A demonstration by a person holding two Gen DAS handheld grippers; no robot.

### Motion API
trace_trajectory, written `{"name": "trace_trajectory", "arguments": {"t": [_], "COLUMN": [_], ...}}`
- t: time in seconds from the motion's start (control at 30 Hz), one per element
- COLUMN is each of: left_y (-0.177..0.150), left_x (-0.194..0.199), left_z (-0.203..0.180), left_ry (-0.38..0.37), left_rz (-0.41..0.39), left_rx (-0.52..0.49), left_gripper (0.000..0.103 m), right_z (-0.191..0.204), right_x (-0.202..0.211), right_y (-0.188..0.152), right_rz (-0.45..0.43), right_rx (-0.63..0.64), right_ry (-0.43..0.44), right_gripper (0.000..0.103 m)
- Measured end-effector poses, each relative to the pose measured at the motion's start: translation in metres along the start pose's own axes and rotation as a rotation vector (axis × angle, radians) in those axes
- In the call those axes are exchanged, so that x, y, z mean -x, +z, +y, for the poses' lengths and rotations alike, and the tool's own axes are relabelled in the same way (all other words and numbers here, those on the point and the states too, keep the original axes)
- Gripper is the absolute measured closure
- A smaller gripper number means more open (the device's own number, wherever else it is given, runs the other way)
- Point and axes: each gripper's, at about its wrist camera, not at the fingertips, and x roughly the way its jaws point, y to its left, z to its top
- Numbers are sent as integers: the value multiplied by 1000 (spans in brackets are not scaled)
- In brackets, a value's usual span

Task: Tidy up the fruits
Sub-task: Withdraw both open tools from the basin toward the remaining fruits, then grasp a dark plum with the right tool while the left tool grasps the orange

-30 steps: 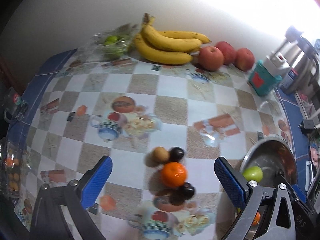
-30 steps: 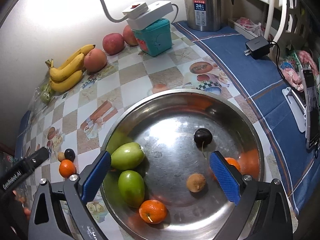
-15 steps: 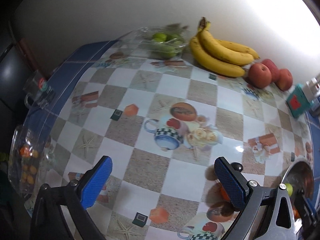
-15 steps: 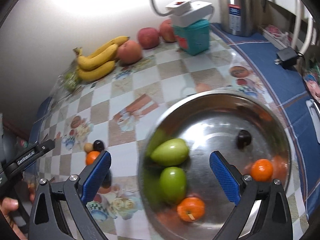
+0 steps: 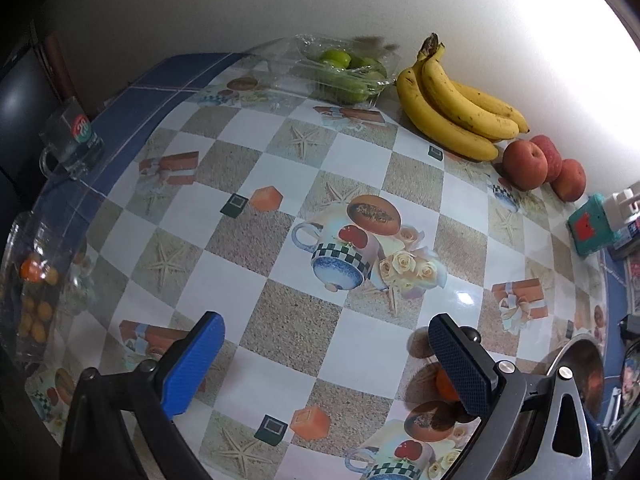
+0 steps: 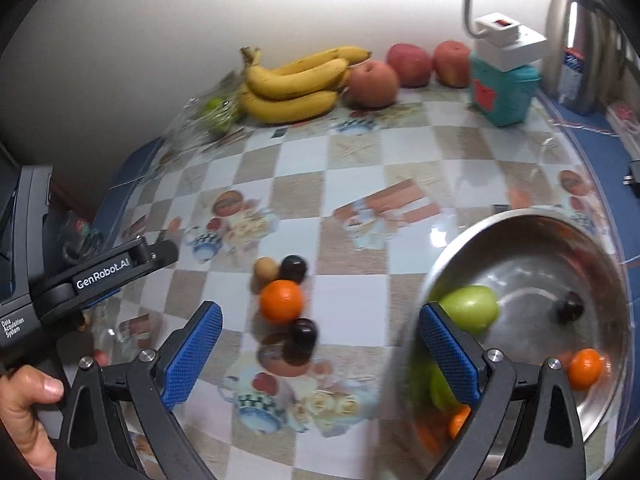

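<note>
A small orange [image 6: 281, 301], a brown fruit [image 6: 265, 269] and two dark plums [image 6: 293, 268] lie together on the checked tablecloth. My right gripper [image 6: 318, 354] is open and empty, just in front of them. A steel bowl [image 6: 600, 384] to its right holds green fruits [image 6: 470, 309], oranges [image 6: 585, 368] and a dark plum [image 6: 570, 309]. My left gripper [image 5: 326, 364] is open and empty over bare cloth; the orange [image 5: 443, 386] shows behind its right finger. Bananas [image 5: 452, 118] and red apples [image 5: 525, 164] lie by the wall.
A clear tray of green fruit [image 5: 344, 70] sits by the bananas. A teal box [image 6: 502, 92] with a white power strip and a steel kettle [image 6: 574, 40] stand at the back right. A glass mug [image 5: 70, 142] and a clear container [image 5: 34, 288] stand at the left edge.
Both grippers have swung left. The loose fruit cluster has come between the right gripper's fingers in view, the bowl has slid to the right. The left gripper now faces bare cloth.
</note>
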Motion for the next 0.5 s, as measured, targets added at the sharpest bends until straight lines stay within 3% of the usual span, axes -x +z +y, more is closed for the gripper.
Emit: {"name": "trace_trajectory", "arguments": {"t": [0.37,0.4,0.47,0.5], "left_y": [-2,-2,-3,-4], "left_x": [-8,-9,-12,-14], "left_z": [6,6,3,2], "left_ry": [-37,-40,-46,-49], "left_rz": [48,51,65,70], "left_rx": [56,54,47,47], "left_gripper": [0,0,0,0], "right_z": [15,15,15,14], "right_x": [-31,-32,-36,-38], "right_y": [0,0,-1,-1], "right_rz": [86,87,102,109], "right_rx": [67,69,67,64], "right_ry": [-9,-10,4,8], "right_gripper": [6,9,29,32]}}
